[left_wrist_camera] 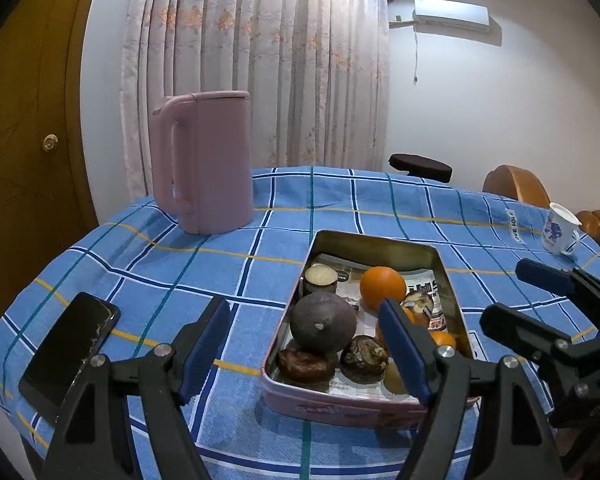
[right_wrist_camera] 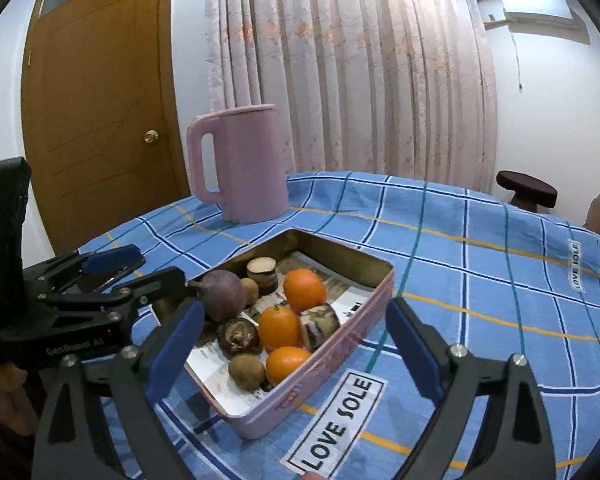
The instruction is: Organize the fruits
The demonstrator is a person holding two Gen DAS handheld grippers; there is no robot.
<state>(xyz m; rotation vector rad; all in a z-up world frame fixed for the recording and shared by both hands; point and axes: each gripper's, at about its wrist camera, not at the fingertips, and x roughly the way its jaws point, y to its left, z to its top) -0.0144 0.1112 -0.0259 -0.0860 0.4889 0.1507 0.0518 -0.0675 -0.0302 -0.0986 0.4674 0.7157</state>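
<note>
Blue-padded and spread wide with nothing between its fingers, the left gripper (left_wrist_camera: 306,350) hovered low at the near edge of the table, its right finger overlapping the near right corner of the tin (left_wrist_camera: 450,276). That pink-walled tin sat on the blue plaid tablecloth (left_wrist_camera: 148,264) and held all the fruit in view: a large purplish round fruit (left_wrist_camera: 323,322) at the left, an orange (left_wrist_camera: 382,288) behind it, a cut stub (left_wrist_camera: 320,279) near the far left wall, and dark wrinkled pieces (left_wrist_camera: 364,354) along the near wall. In the right wrist view three oranges (right_wrist_camera: 304,289) lay in a rough line toward the tin's near corner, with a small brown fruit (right_wrist_camera: 247,371) just beside the nearest one.

Equally released, the right gripper (right_wrist_camera: 296,346) straddled the tin's near corner, empty. It appeared at the right edge of the left view (left_wrist_camera: 540,300), close beside the tin's right wall.

Left of the tin, open cloth ran to a black phone (left_wrist_camera: 66,350) lying near the table's rim. Behind, a pink jug (left_wrist_camera: 204,160) stood well apart from the tin. A floral mug (left_wrist_camera: 560,234) stood at the far right rim.
</note>
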